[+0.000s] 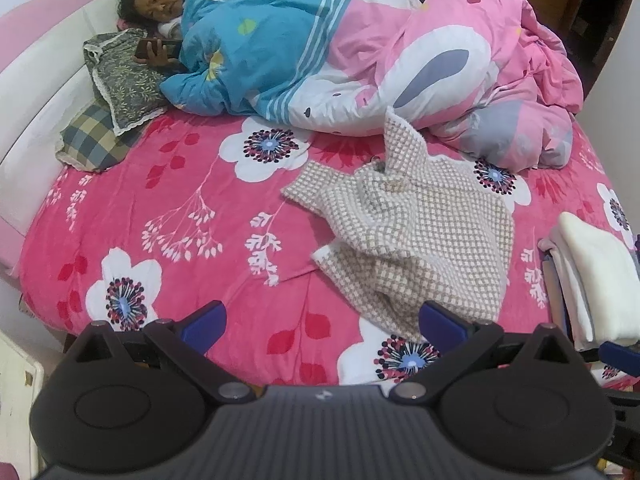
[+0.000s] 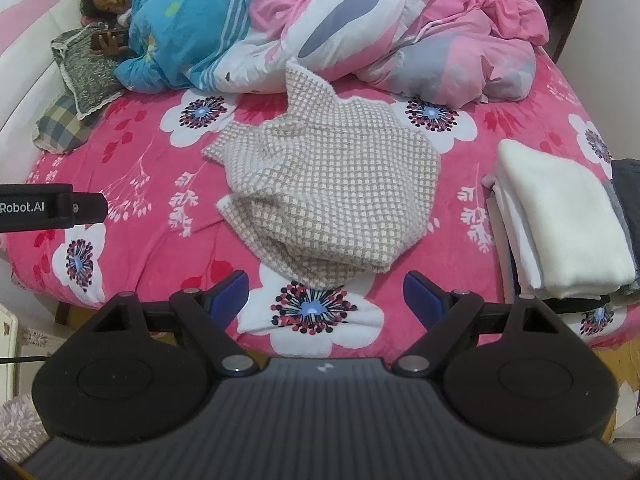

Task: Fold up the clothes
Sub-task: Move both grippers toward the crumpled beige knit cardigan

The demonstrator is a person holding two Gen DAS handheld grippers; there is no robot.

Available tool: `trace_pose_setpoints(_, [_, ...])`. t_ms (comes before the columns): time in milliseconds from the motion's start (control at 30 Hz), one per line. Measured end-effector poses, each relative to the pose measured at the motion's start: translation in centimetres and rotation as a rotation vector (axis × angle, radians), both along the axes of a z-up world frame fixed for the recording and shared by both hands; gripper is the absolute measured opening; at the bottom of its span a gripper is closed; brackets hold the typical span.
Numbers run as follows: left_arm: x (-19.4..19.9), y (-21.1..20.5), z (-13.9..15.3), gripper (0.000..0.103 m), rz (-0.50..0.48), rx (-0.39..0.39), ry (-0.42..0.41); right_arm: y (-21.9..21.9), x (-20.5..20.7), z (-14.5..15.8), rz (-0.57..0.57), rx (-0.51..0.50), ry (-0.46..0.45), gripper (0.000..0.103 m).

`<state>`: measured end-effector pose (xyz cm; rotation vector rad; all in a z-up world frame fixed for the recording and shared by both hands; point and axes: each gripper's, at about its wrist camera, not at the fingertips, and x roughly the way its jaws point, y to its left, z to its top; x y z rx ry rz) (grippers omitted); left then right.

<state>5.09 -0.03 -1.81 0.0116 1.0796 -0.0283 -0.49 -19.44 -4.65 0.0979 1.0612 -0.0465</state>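
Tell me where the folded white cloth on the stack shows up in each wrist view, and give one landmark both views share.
Left wrist: the folded white cloth lies at the far right edge, atop a stack of clothes, right of the checked garment.
Right wrist: the same cloth sits right of centre, larger, again right of the garment.
Shared landmark: the plaid pillow at the left.

Bare bed lies open at nine o'clock of the sweater and along the near edge. At three o'clock a folded stack closes the way — at twelve, the quilt over a person, touching the sweater's far tip.
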Motion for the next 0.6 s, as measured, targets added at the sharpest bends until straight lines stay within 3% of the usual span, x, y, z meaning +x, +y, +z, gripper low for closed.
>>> trace_pose_setpoints(600, [7.1, 3.2, -2.7, 0.103, -0.080, -0.073, 0.046, 2.3, 3.6, -0.5, -0.129, -0.030, 0.027, 0.084])
